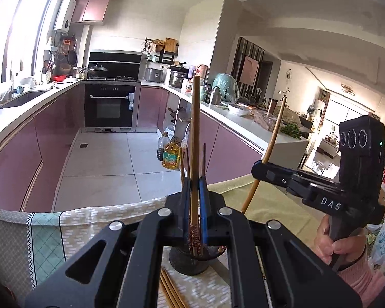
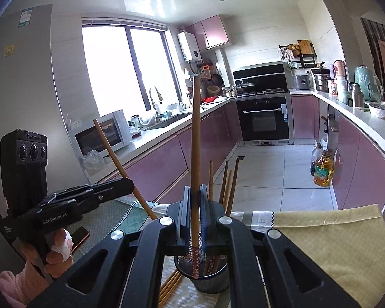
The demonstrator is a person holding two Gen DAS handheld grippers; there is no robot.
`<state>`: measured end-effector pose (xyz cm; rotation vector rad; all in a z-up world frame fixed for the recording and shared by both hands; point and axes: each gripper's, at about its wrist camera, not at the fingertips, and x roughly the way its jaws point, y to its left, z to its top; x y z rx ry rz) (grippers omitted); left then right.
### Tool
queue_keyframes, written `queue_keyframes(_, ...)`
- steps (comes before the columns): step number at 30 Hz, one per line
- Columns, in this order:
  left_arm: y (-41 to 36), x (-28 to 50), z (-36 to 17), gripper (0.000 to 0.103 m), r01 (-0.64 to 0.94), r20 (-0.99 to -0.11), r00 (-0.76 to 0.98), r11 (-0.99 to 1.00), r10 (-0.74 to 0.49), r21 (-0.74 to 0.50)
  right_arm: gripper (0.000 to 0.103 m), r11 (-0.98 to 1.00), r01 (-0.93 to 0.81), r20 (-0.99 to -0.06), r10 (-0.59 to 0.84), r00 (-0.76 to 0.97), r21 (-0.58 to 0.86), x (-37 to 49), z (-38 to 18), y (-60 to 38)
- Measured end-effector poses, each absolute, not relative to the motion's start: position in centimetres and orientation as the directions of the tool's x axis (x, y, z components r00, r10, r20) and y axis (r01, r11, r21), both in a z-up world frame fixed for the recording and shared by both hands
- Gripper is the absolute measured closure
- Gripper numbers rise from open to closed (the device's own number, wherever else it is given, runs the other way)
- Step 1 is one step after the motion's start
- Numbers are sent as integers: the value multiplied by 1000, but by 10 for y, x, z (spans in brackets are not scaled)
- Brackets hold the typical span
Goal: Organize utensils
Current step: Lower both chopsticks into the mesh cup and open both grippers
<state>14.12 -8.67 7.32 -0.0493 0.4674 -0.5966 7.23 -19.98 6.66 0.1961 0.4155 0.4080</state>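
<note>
Both grippers are closed, each on one chopstick held upright above the holder [image 2: 209,279], likely so it can drop in tip first: left gripper [image 1: 194,190] on the left chopstick [image 1: 194,118], right gripper [image 2: 194,200] on the right chopstick [image 2: 195,133]. Beside the holder, loose chopsticks [image 2: 170,286] lie on the cloth [image 2: 328,243]. Beyond the holder several chopsticks [image 2: 228,182] already stand inside it.

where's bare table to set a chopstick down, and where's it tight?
Free: the plain yellow-green cloth right of the black mesh utensil cup is bare. Crowded: the cup already holds several chopsticks, loose wooden chopsticks lie on the patterned cloth just left of it, and a phone sits further left.
</note>
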Motion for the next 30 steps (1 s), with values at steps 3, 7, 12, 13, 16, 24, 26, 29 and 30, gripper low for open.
queue_keyframes(3,-90,144,62,96,528,-450,711,833,-540,-166,97,902,-338,-360,420,833,271,77,63,-200)
queue_keyframes(7,-93,153,49,96,525,-494,690,836,-529,-162,97,903,-331,-404,420,812,274,87,52,-198)
queue_keyframes(12,-99,162,37,96,530,-542,662,835,-517,-149,97,905,-322,-484,422,766,279,100,35,-193)
queue_keyframes(13,-101,163,35,96,533,-552,655,833,-516,-146,97,905,-317,-501,422,755,285,104,31,-193)
queue_keyframes(16,-103,167,31,96,536,-577,637,832,-512,-146,97,903,-304,-544,426,723,302,113,20,-192)
queue_keyframes(24,-109,188,20,96,549,-621,588,820,-518,-165,97,911,-270,-601,409,686,312,128,1,-188)
queue_keyframes(26,-110,193,19,96,545,-626,583,821,-518,-171,96,912,-263,-606,405,684,313,131,-2,-188)
queue_keyframes(29,-115,202,17,96,537,-632,583,826,-510,-172,96,913,-255,-609,404,682,320,134,-6,-188)
queue_keyframes(30,-117,206,16,96,533,-634,583,828,-508,-173,96,912,-252,-609,405,682,323,135,-7,-188)
